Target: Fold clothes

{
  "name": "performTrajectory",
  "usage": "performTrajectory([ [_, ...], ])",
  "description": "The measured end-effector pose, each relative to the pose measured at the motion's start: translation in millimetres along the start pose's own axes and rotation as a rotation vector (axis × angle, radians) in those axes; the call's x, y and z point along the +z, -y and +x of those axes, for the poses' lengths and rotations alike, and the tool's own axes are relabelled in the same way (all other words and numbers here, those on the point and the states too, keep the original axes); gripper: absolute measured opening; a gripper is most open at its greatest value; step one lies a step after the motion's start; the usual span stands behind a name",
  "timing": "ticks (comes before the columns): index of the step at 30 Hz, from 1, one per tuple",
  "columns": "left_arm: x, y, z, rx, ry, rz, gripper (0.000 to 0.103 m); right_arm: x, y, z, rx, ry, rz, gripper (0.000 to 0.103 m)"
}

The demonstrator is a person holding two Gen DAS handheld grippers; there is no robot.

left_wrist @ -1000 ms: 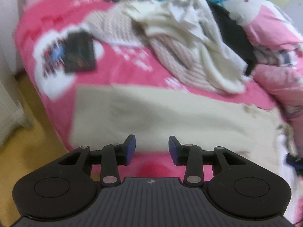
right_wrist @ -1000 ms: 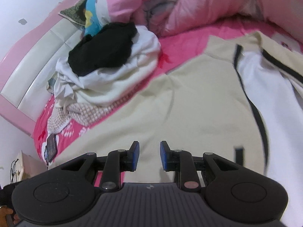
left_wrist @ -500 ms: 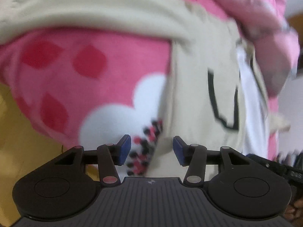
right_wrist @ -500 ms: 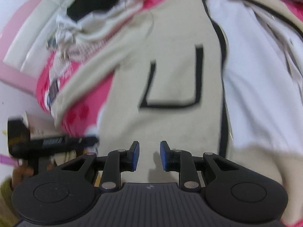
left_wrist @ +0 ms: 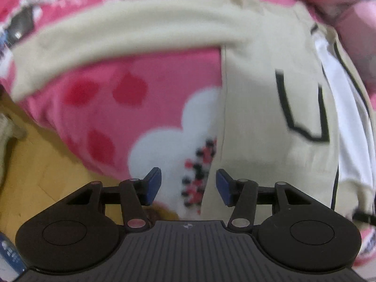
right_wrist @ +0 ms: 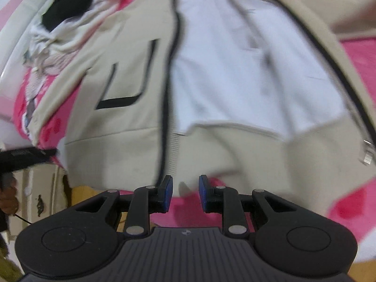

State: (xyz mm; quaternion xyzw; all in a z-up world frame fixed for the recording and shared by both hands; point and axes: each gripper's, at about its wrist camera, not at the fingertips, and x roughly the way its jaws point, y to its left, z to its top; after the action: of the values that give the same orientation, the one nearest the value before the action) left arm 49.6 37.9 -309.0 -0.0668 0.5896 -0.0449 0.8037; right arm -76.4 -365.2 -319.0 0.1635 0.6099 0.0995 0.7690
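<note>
Beige jacket with black trim and white lining lies unzipped on the pink bed; left gripper and right gripper both parted, empty.

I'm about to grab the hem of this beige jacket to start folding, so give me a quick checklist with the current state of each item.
1. Left hand-held gripper open and holding nothing: ok.
2. Right hand-held gripper open and holding nothing: ok.
3. Beige jacket spread on the pink bedding, front open, white lining showing: ok.
4. Bottom hem just ahead of the right hand-held gripper: ok.
5. Left hand-held gripper lined up on the jacket: not ok; its left finger is over the bedding, with the jacket's side edge between the fingers.
6. Sleeve folded in: not ok, it stretches out sideways.
</note>
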Motion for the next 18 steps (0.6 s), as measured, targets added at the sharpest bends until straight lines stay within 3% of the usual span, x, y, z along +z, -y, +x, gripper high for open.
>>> performTrajectory([
  [3, 17, 29, -1, -0.052, 0.047, 0.038, 0.051, 0, 22, -19, -0.051, 0.044, 0.024, 0.025],
  [6, 20, 68, 10, -0.124, 0.034, 0.116, 0.051, 7, 40, -41, -0.146, 0.137, 0.029, 0.026],
  [9, 21, 108, 24, -0.197, 0.014, 0.198, 0.051, 18, 58, -54, -0.309, 0.222, -0.018, 0.034],
  [14, 10, 165, 43, -0.308, -0.029, 0.309, 0.051, 29, 87, -37, -0.546, 0.185, -0.189, 0.035],
  [18, -5, 199, 48, -0.356, -0.044, 0.391, 0.051, 33, 98, -9, -0.586, 0.143, -0.322, 0.035],
])
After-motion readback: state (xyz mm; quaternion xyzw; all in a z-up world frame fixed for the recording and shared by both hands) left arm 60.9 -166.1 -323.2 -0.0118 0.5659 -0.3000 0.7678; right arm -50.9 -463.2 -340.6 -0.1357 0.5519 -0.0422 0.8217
